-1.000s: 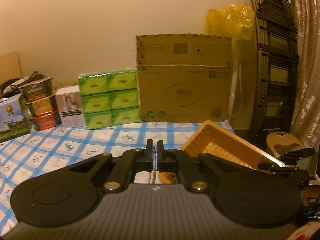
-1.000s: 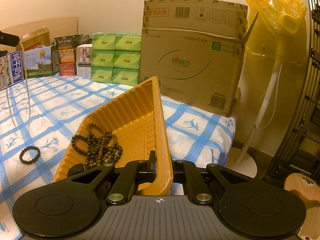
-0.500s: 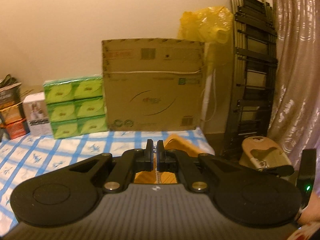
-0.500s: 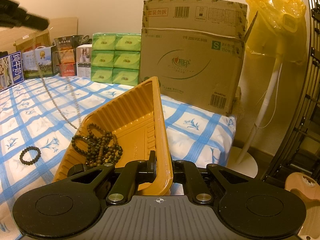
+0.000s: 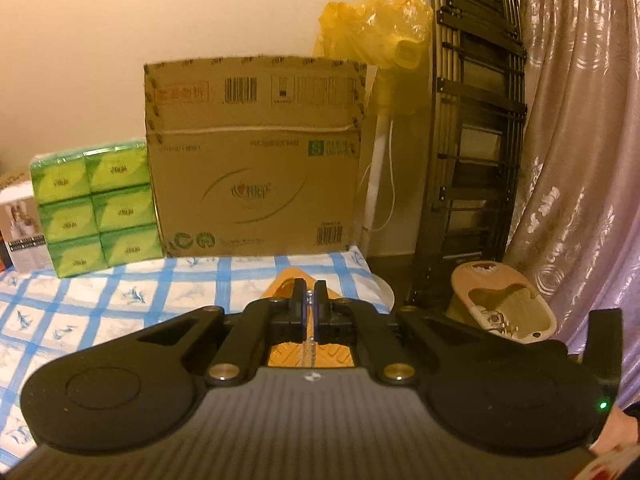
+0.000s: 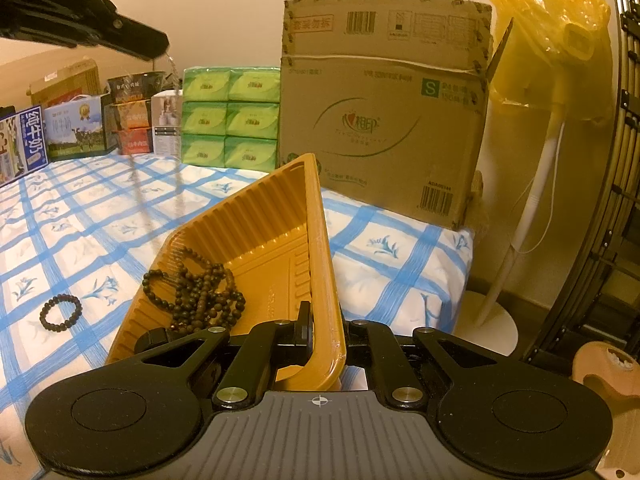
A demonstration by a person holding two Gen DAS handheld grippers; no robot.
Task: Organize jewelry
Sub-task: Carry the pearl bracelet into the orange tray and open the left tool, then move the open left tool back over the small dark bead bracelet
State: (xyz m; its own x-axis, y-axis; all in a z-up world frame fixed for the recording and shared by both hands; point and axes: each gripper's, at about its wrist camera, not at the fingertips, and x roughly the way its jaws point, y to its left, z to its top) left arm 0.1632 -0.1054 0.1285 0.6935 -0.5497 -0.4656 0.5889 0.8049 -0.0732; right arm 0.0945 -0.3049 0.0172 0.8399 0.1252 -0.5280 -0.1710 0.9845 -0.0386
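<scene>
The right tongs point(image 6: 320, 330) clamp the near rim of a ribbed orange plastic tray point(image 6: 256, 236), tilting it up off a table covered in a blue-and-white checked cloth point(image 6: 80, 216). A heap of dark brown bead strands point(image 6: 200, 288) lies in the tray's low corner. A small dark bead bracelet point(image 6: 61, 312) rests on the cloth just left of the tray. Above the tray and to its left, the left tongs point(image 6: 160, 46) are pinched tight on a thin pale bead chain point(image 6: 176, 152) whose blurred length hangs down to the tray; the left wrist view shows the chain point(image 5: 309, 320) gripped between the closed jaws. Behind the tray stand a large brown cardboard box point(image 6: 384, 120) and stacked green tissue packs point(image 6: 230, 116).
</scene>
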